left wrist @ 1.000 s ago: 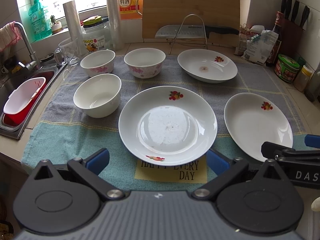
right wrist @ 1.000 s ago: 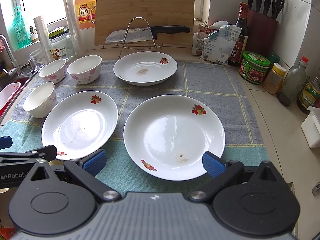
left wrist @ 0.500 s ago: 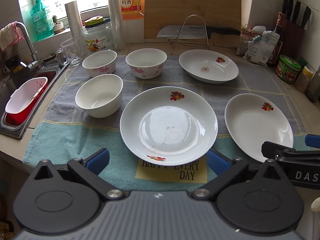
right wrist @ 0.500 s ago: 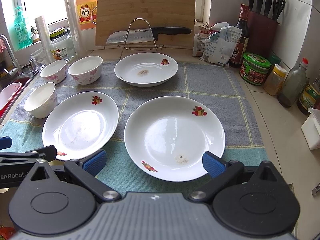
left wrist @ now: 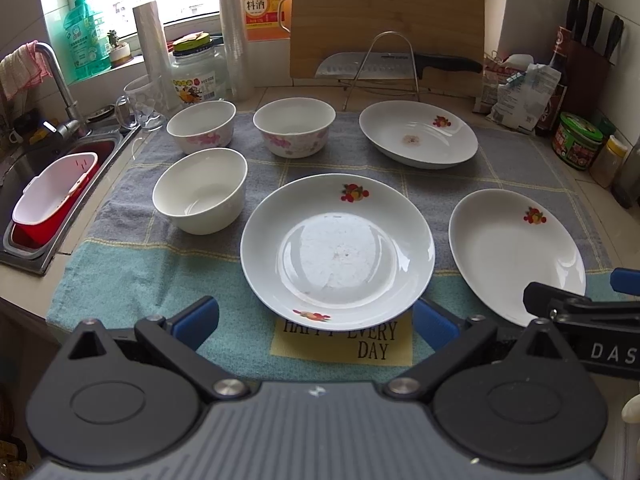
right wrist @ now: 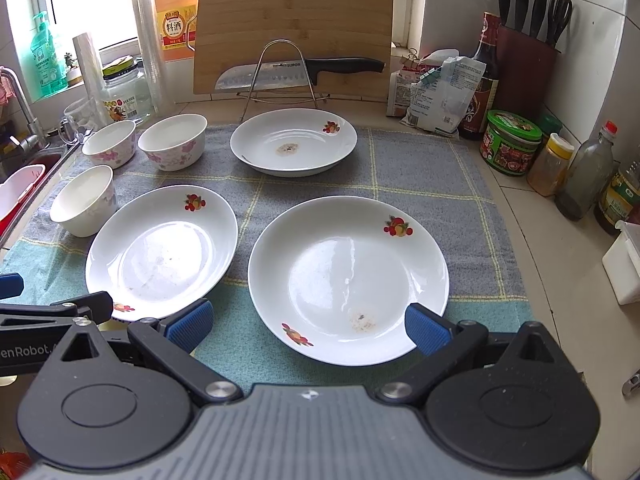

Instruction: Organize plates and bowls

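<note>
Daylight from the window is falling across a kitchen counter (right wrist: 560, 240) where a checked towel (left wrist: 132, 264) is carrying all the crockery. Going left to right, a sink (left wrist: 24, 160) is holding a red-and-white basket (left wrist: 52, 196); next, three bowls are sitting on the towel, a plain white bowl (left wrist: 200, 196) nearest, with two pink-flowered bowls (left wrist: 201, 124) (left wrist: 295, 126) side by side behind it. Three fruit-patterned plates are lying apart from each other: the middle plate (left wrist: 338, 246) in front of the left claw (left wrist: 316, 322), the far plate (right wrist: 294, 140) by the knife rack (right wrist: 280, 72), and the right plate (right wrist: 348, 276) in front of the right claw (right wrist: 306, 326). Both claws are hanging released, jaws spread wide and holding nothing, each just short of its plate's near rim. Nothing is stacked yet, so the sorting is looking unstarted. These dishes are appearing to be glazed ceramic: stiff, fairly heavy for a pinch grip, slick and breakable, so knocking one against another could be risking a chip. Shallow plates are best taken at the raised near rim, one finger slipping under the lip where the soft towel is yielding; bowls are best pinched across the wall, one finger inside.
</note>
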{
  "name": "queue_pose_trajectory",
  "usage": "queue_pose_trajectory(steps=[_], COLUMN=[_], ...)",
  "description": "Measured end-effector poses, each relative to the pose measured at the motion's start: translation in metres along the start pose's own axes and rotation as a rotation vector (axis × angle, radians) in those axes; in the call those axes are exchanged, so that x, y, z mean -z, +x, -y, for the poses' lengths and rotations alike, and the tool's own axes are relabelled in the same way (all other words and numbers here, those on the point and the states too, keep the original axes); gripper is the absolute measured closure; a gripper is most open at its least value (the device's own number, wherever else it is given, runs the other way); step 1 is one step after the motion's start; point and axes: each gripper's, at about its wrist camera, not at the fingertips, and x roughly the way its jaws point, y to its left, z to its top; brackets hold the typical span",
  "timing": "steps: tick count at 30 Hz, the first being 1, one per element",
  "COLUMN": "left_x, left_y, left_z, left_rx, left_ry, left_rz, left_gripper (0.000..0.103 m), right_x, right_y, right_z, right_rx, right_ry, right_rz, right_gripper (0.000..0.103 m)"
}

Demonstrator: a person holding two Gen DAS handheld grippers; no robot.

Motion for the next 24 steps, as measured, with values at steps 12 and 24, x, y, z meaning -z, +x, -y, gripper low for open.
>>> queue_pose_trajectory(steps=[12, 24], left_x=[-0.004, -0.013], left_y=[0.004, 0.017], left_z=[-0.005, -0.010], left_rx=[0.031, 0.118], left_ry=[0.006, 0.057], left_rz=[0.001, 0.006], left_gripper=[0.001, 0.001], right_x=[-0.001, -0.001], right_y=[0.000, -0.003], right_z=[-0.005, -0.012], right_rx=[0.018, 0.059], right_ry=[-0.005, -0.001], right_rz=[0.013, 0.036], right_gripper=[0.000, 0.000])
